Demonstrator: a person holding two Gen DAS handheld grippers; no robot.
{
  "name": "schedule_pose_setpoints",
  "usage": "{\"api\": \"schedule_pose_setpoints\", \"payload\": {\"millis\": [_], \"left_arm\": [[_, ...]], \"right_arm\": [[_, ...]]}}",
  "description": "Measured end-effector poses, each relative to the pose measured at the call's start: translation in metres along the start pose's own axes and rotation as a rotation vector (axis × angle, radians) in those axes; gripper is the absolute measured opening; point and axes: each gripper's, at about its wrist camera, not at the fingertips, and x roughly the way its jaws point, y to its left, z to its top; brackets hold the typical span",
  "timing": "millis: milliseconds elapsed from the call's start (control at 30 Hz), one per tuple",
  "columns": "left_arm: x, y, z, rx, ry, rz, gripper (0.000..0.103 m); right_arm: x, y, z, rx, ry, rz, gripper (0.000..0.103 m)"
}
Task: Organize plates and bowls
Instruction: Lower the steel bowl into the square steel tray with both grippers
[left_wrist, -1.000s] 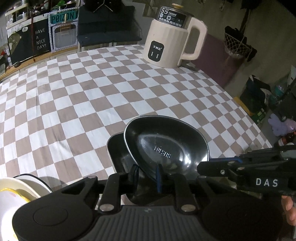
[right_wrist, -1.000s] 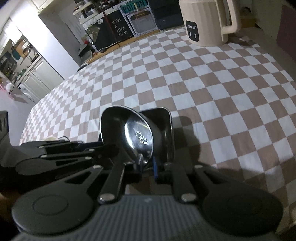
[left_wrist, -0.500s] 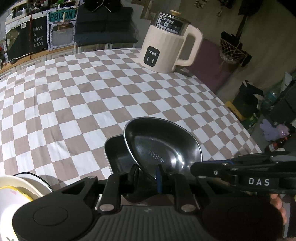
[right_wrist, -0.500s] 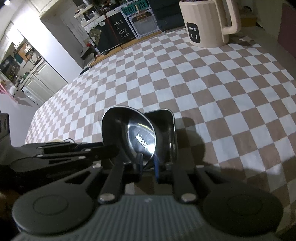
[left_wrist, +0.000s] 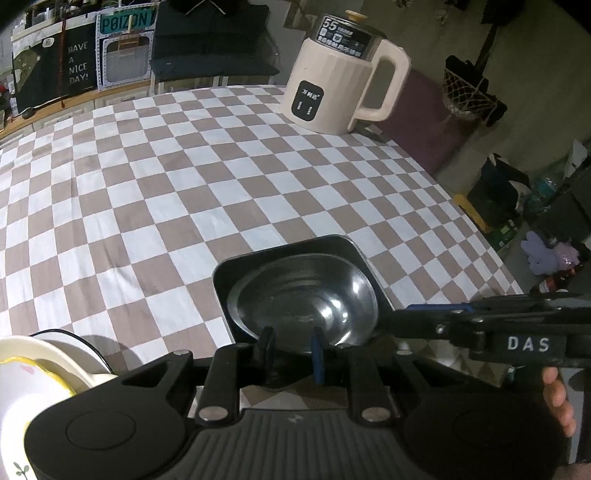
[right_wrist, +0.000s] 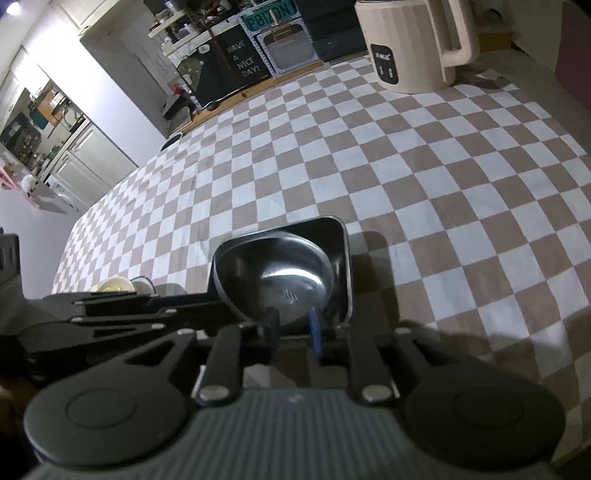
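A shiny steel bowl lies inside a black square dish on the checkered tablecloth. My left gripper sits at the bowl's near rim with its jaws a little apart. My right gripper is at the same bowl from the other side, jaws a little apart around the rim, with the black dish behind. In the left wrist view the right gripper reaches in from the right.
A cream electric kettle stands at the far end of the table. White and cream plates and bowls are stacked at the near left. The table's right edge drops to a cluttered floor.
The steel bowl was held tilted up above the black dish; now it lies flat inside it. Both grippers' jaws have opened slightly.
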Motion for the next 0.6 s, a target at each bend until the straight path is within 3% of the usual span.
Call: {"api": "schedule_pose_setpoints", "payload": {"millis": [600], "left_arm": [[-0.003, 0.015, 0.008, -0.049, -0.044, 0.044, 0.022]], "right_arm": [[-0.009, -0.004, 0.001, 0.043, -0.06, -0.013, 0.023]]}}
